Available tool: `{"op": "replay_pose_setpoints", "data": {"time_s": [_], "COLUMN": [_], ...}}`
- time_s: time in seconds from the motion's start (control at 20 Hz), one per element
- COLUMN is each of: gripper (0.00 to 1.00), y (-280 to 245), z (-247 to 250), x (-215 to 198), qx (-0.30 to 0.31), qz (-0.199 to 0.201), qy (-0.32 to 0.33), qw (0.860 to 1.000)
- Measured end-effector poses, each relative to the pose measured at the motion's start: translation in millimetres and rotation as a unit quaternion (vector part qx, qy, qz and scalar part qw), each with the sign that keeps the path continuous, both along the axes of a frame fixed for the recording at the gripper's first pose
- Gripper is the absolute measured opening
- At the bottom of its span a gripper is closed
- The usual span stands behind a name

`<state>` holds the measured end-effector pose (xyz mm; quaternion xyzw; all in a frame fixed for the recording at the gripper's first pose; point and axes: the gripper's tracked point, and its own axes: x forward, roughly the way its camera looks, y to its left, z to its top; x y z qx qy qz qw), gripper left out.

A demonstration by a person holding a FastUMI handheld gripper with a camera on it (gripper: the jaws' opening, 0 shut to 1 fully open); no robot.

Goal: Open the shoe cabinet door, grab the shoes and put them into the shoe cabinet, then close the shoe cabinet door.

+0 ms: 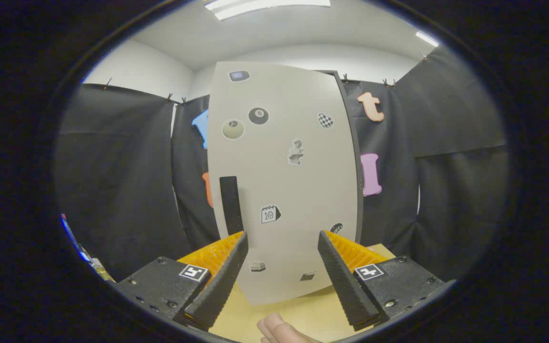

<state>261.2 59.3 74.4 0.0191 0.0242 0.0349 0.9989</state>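
A tall shoe cabinet stands straight ahead, its pale grey door (pixel 284 181) shut and dotted with several stickers. A black vertical handle strip (pixel 231 204) runs down the door's left side, just above and beyond my left finger. My gripper (pixel 283 238) is open, with its fingers spread in front of the door's lower part and nothing between them. The cabinet's dark frame edge (pixel 350 157) shows along the door's right side.
The cabinet stands on a light wooden surface (pixel 303 312). A person's fingers (pixel 279 329) rest on that surface just under the gripper. Black cloth walls (pixel 122 190) close in on both sides. Some coloured items (pixel 81 250) lie low beside the left cloth wall.
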Motion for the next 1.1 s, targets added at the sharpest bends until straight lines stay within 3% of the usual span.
{"op": "replay_pose_setpoints", "data": {"time_s": [0.5,0.85,1.1], "gripper": [0.97,0.97,0.97], "y": [-33,-42,-44], "z": [-92,-97,-101], "x": [-68,-98,-104], "qx": [0.003,-0.059,-0.061], "qz": [0.003,-0.008,-0.009], "qy": [0.007,-0.023,-0.026], "qw": [1.000,0.998,0.998]}}
